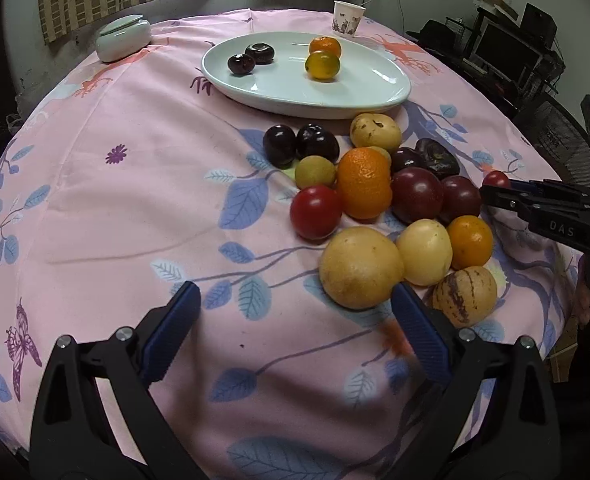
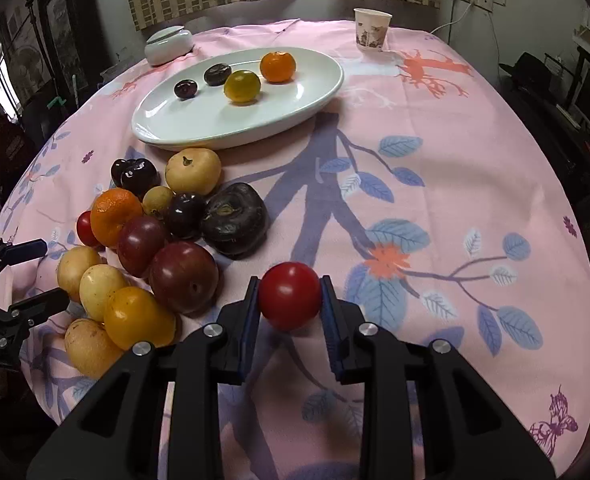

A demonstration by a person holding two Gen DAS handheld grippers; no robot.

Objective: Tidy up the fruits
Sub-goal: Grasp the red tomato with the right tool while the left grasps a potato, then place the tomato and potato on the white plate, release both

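My right gripper (image 2: pixel 289 298) is shut on a small red tomato (image 2: pixel 289 295), which sits just above the pink cloth beside the fruit pile. In the left wrist view the same tomato (image 1: pixel 496 179) shows at that gripper's tip on the right. The pile (image 1: pixel 375 200) holds several loose fruits: yellow ones, oranges, dark plums, red-purple plums and another red tomato (image 1: pixel 316 211). My left gripper (image 1: pixel 295 296) is open over bare cloth, its right finger close in front of a large yellow fruit (image 1: pixel 359 266). A pale oval plate (image 1: pixel 375 92) holds two dark plums and two oranges.
A paper cup (image 1: pixel 348 18) stands behind the plate, and a lidded pale jar (image 1: pixel 123 38) sits at the back left. A striped yellow fruit (image 1: pixel 465 294) lies at the pile's near right. A round table with a floral pink cloth (image 1: pixel 135 200) carries everything; its edge curves close on the right.
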